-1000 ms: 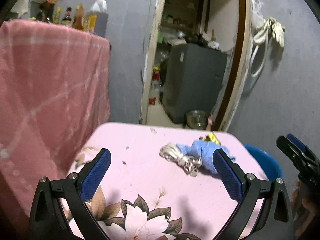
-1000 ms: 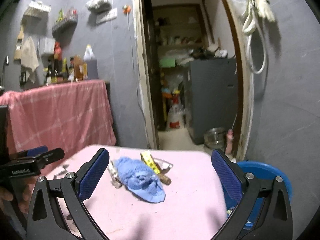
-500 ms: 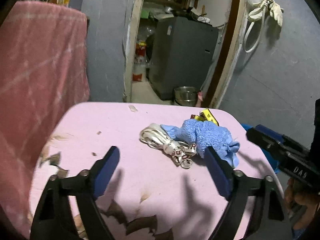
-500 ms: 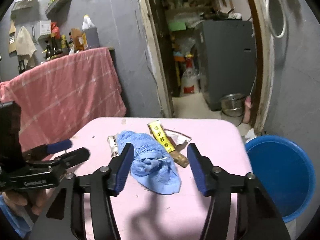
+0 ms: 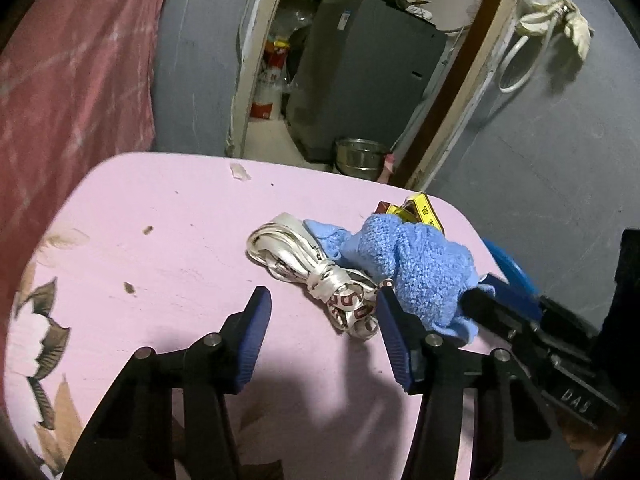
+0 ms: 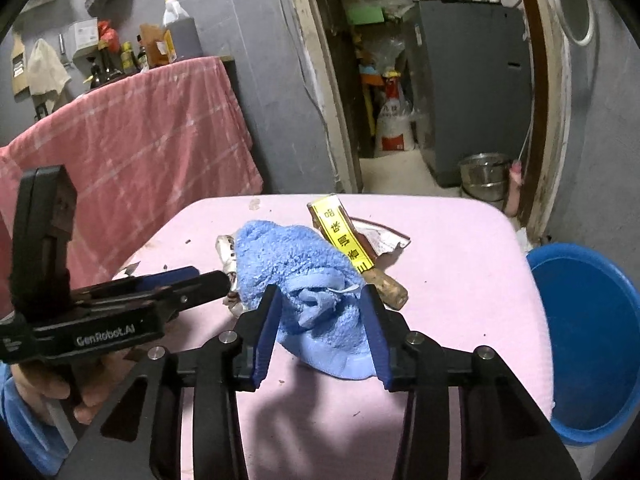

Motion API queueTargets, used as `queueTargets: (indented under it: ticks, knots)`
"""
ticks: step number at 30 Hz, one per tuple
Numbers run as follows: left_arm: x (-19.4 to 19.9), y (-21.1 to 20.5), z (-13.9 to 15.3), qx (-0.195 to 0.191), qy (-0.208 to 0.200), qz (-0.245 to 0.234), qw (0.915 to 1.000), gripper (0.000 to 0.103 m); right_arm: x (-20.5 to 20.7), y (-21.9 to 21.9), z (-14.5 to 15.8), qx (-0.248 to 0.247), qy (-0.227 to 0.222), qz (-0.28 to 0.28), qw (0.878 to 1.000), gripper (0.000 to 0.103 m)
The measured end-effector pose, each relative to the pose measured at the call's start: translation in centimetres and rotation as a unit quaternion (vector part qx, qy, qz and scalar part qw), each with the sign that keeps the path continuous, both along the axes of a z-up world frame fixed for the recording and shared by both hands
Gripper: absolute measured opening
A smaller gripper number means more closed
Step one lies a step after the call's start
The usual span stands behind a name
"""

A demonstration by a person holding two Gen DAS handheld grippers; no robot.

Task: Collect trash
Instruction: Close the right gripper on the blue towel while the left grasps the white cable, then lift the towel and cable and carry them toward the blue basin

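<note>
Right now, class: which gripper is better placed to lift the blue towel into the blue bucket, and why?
Right. The right gripper is closing astride the blue towel, with the blue bucket on its side. The left gripper is closing over bare tablecloth beside the ribbon.

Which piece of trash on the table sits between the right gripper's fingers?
The blue cloth: the right gripper is closing around its near end. The white ribbon bundle and yellow-labelled wrapper lie outside the fingers.
</note>
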State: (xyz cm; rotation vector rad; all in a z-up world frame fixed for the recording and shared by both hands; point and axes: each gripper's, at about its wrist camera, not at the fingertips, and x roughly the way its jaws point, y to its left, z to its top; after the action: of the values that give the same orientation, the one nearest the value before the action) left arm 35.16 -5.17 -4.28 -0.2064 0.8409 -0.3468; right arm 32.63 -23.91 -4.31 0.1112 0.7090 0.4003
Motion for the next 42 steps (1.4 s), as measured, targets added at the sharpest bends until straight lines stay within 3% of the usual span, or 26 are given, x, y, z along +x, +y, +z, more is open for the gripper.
queueTargets:
  ticks: [3,8,16,33,35,39,42]
  knots:
    - [0.6,-0.1,-0.2,-0.008,0.014,-0.002,0.9999,0.040,0.2,-0.1,-0.3,0.007,0.011,0.006,1.000,0.032]
    - [1.4,-0.3,-0.6,-0.019,0.033,-0.006,0.9993,0.027,0.4,0.2,-0.8,0.008,0.027,0.016,0.999,0.013]
    - [1.2,-0.5,-0.3,-0.012,0.031,-0.008,0.9994,0.009,0.1,0.9,-0.9,-0.012,0.028,0.028,0.999,0.006]
    - [-2.3,1.7,0.3,-0.003,0.019,0.028,0.9994,0.006,-1.9,1.7,0.3,-0.022,-0.033,0.016,0.999,0.005]
    - [-2.4,1.7,0.3,-0.001,0.021,0.030,0.9993,0.006,-1.8,1.8,0.4,-0.027,-0.034,0.013,0.999,0.007]
    - [-2.4,1.9,0.4,0.001,0.019,0.033,0.9993,0.006,-1.2,2.0,0.6,-0.024,-0.027,0.012,0.999,0.024]
    - [-2.4,2.3,0.5,-0.002,0.017,0.035,0.9992,0.006,-0.7,2.2,0.7,-0.025,-0.021,0.004,0.999,0.024]
